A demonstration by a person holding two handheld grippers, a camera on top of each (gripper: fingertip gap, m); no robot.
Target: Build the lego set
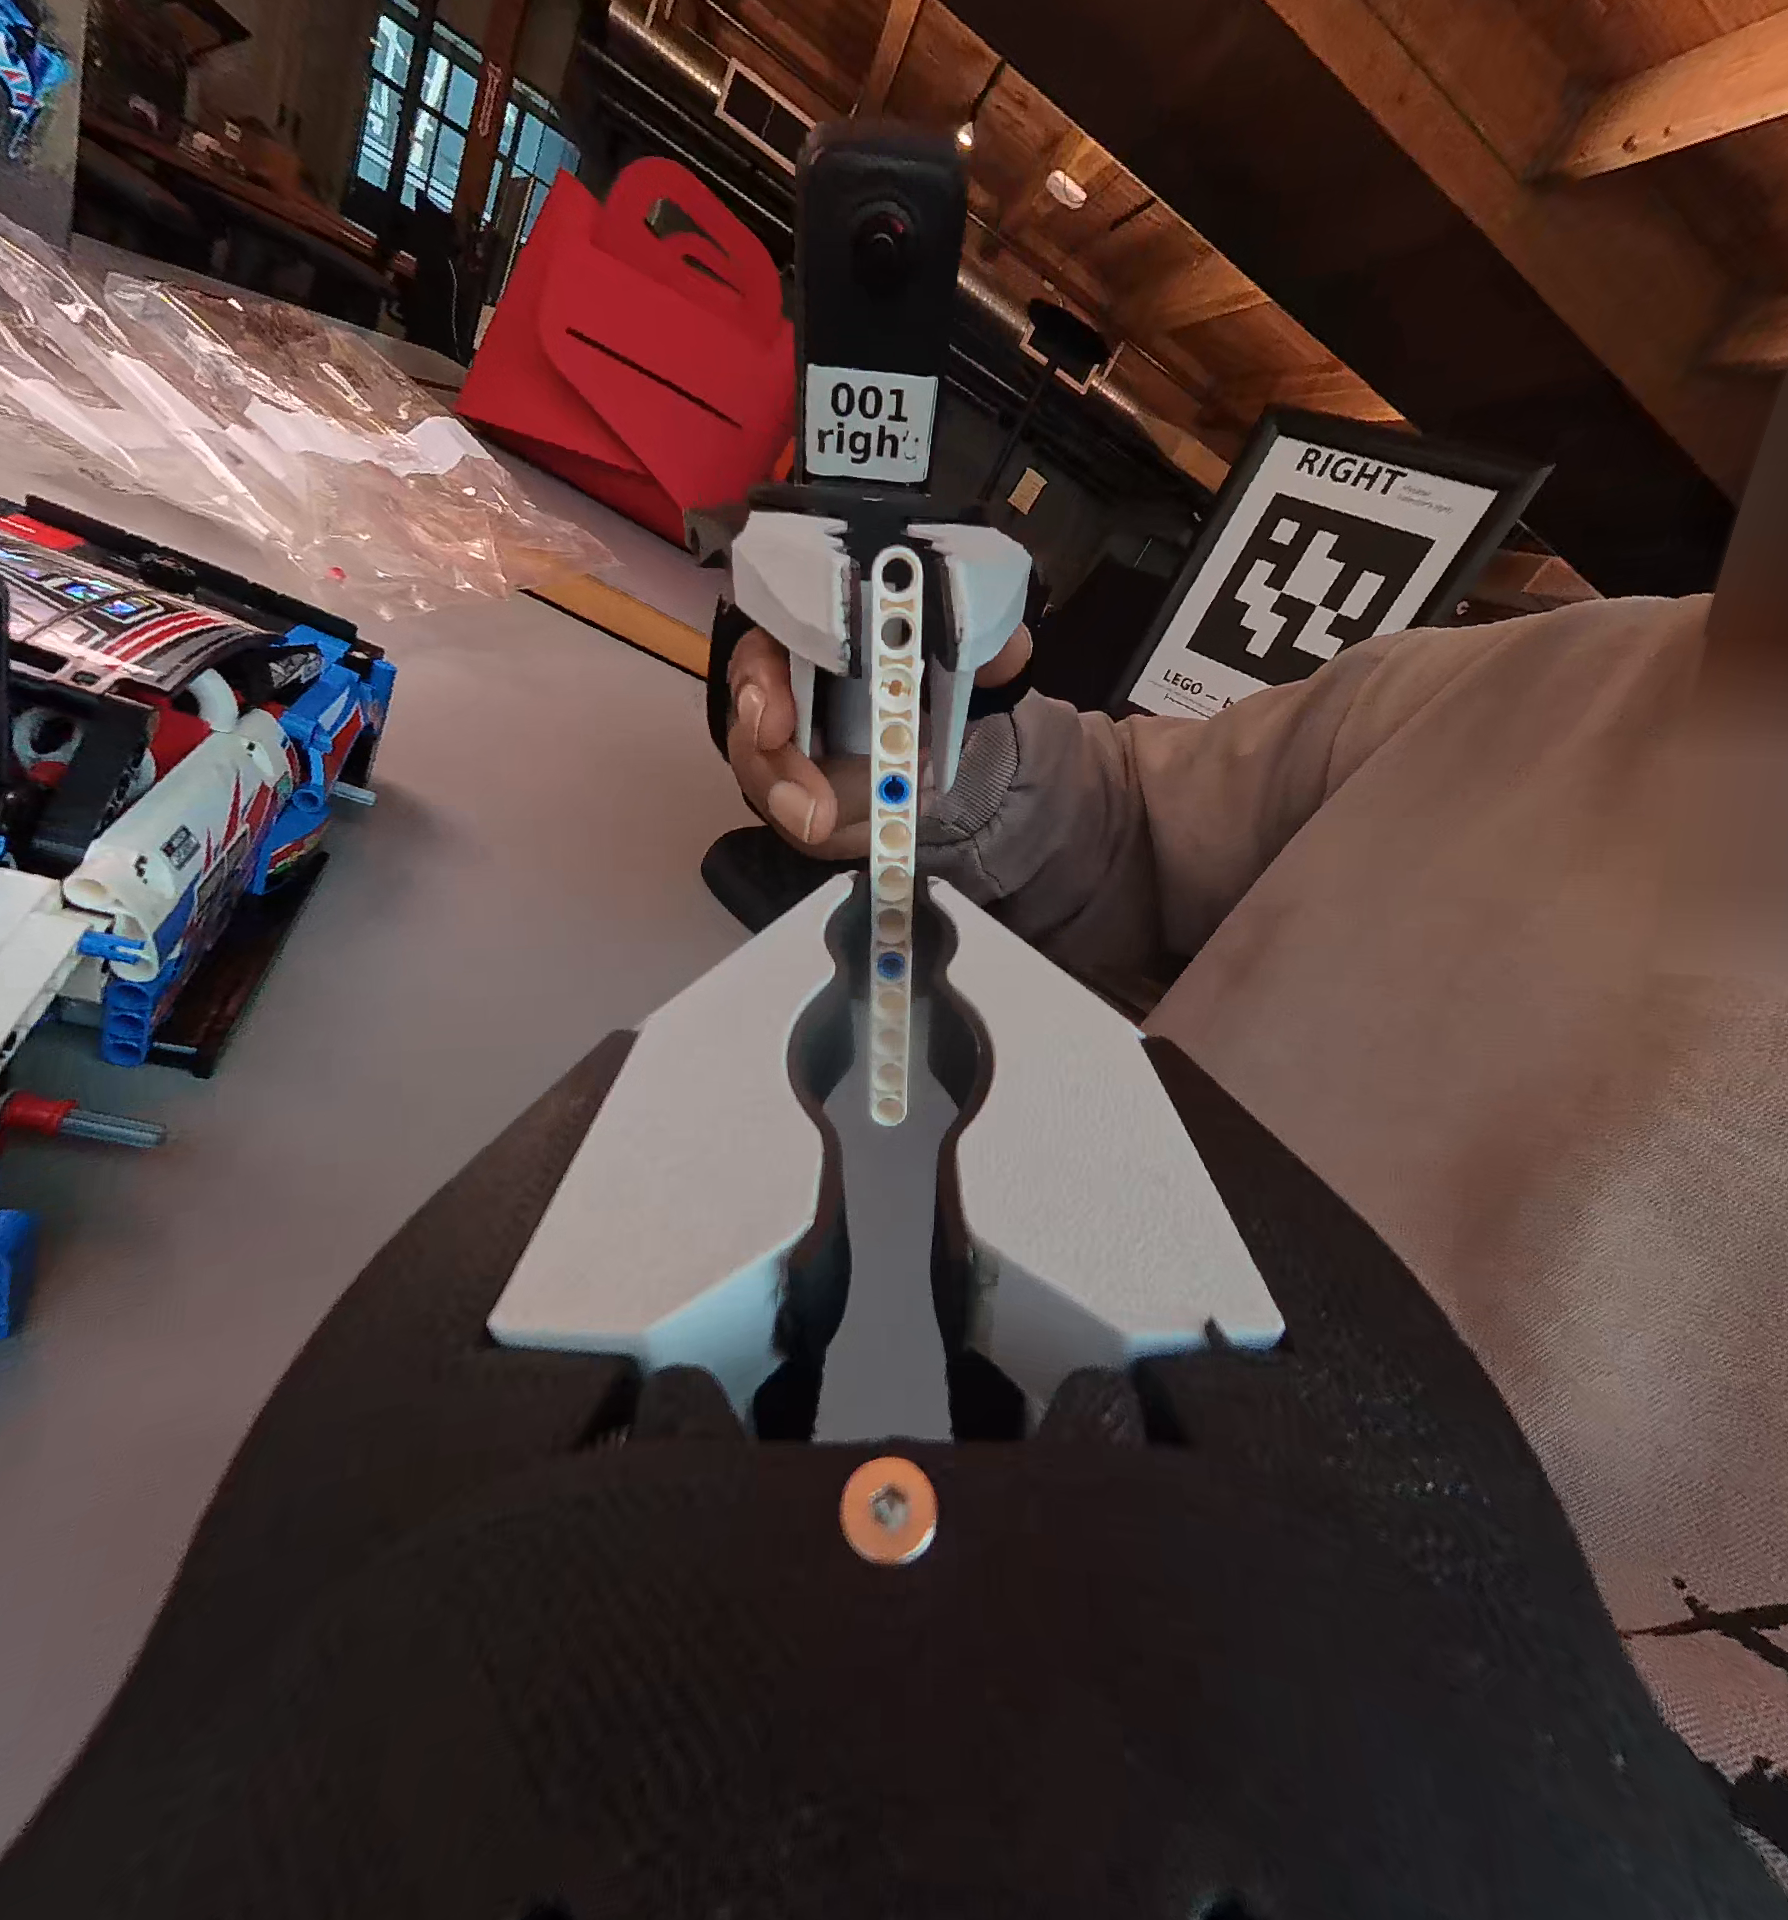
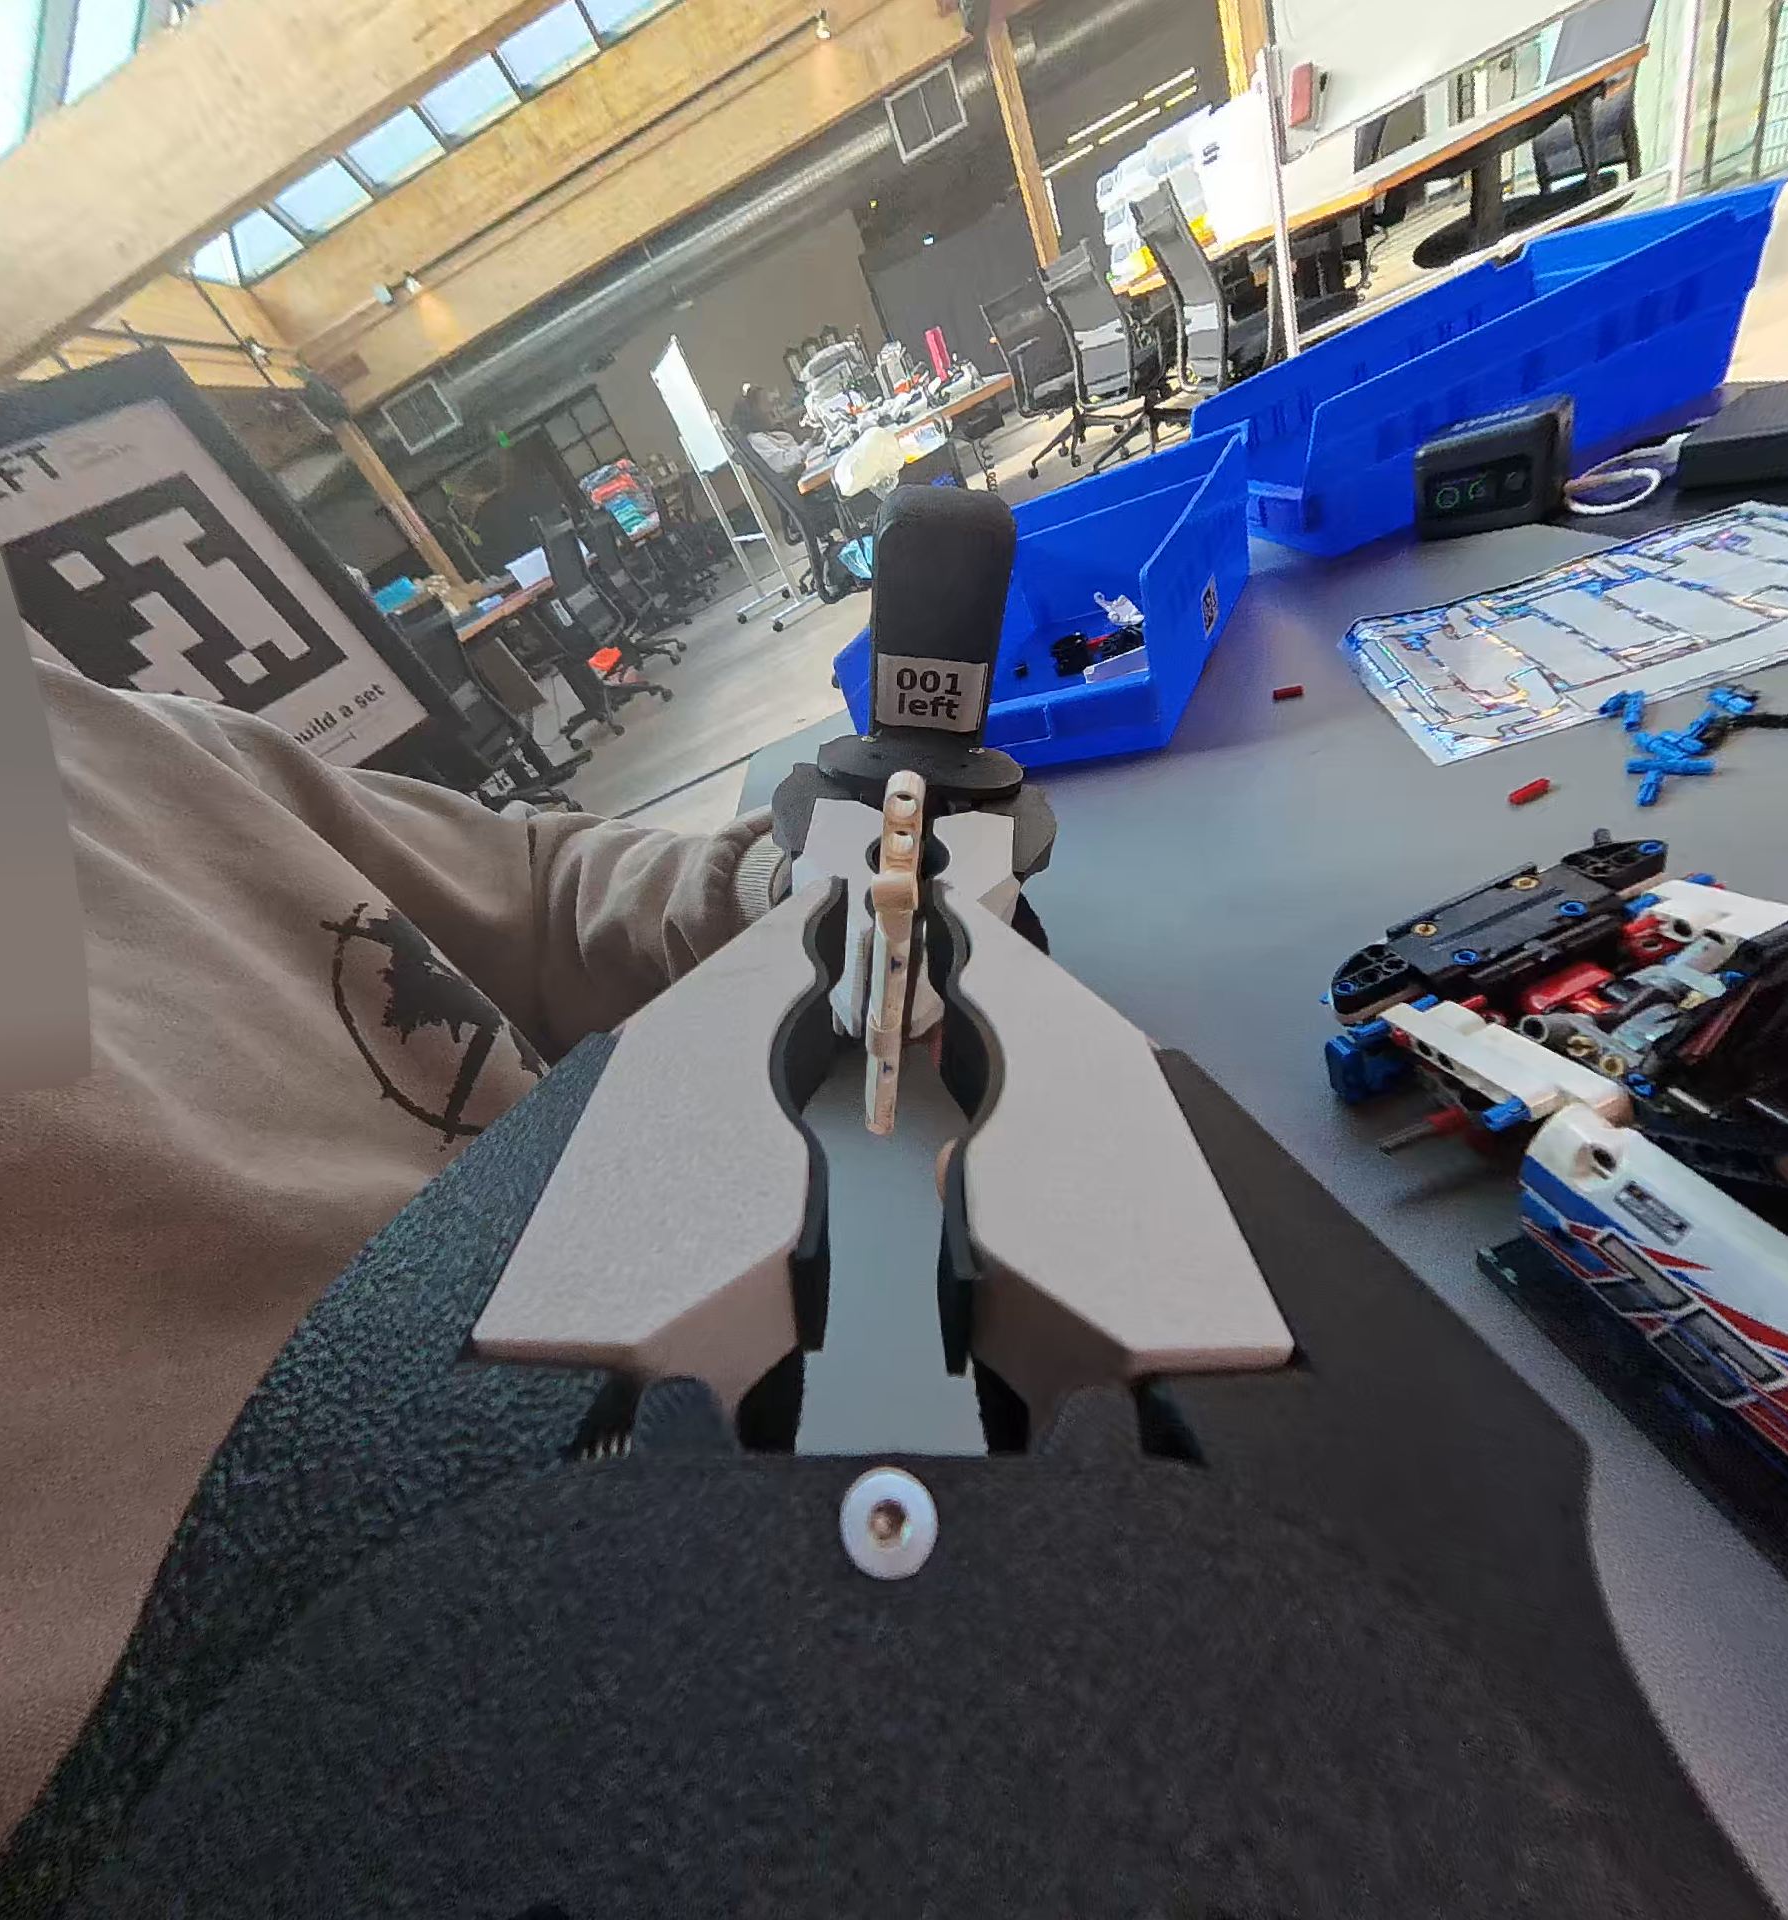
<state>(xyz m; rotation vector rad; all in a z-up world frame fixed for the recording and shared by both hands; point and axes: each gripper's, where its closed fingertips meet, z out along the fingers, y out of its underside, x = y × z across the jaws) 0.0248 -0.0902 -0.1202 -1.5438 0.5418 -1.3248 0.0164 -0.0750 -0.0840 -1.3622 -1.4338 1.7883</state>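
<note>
A long white beam point(image 1: 892, 831) with two blue pins in its holes hangs in the air between my two grippers, which face each other. My left gripper point(image 1: 892, 896) is shut on the beam's near part, and the end of the beam reaches back between the fingers. My right gripper point(image 1: 895, 665) is farther off, held in a hand, and is shut on the beam's far end. In the right wrist view the beam point(image 2: 888, 1023) runs between my right gripper's point(image 2: 896, 902) tips to the left gripper point(image 2: 900, 883) beyond. The partly built car point(image 1: 157, 831) sits on the grey table point(image 1: 516, 790) to the left.
Clear plastic bags point(image 1: 194, 405) and a red paper bag point(image 1: 651, 343) lie beyond the car. In the right wrist view the car point(image 2: 1617, 1049) is to the right, with blue bins point(image 2: 1098, 613), a sticker sheet point(image 2: 1596, 623) and loose blue pins point(image 2: 1669, 748) behind. A person's torso is close. My hands' fingertips stand some 4 centimeters from each other. The partly built car point(image 1: 157, 831) is about 15 centimeters from both grippers' fingertips. The right camera catches it too, in the right wrist view point(image 2: 1694, 1210).
</note>
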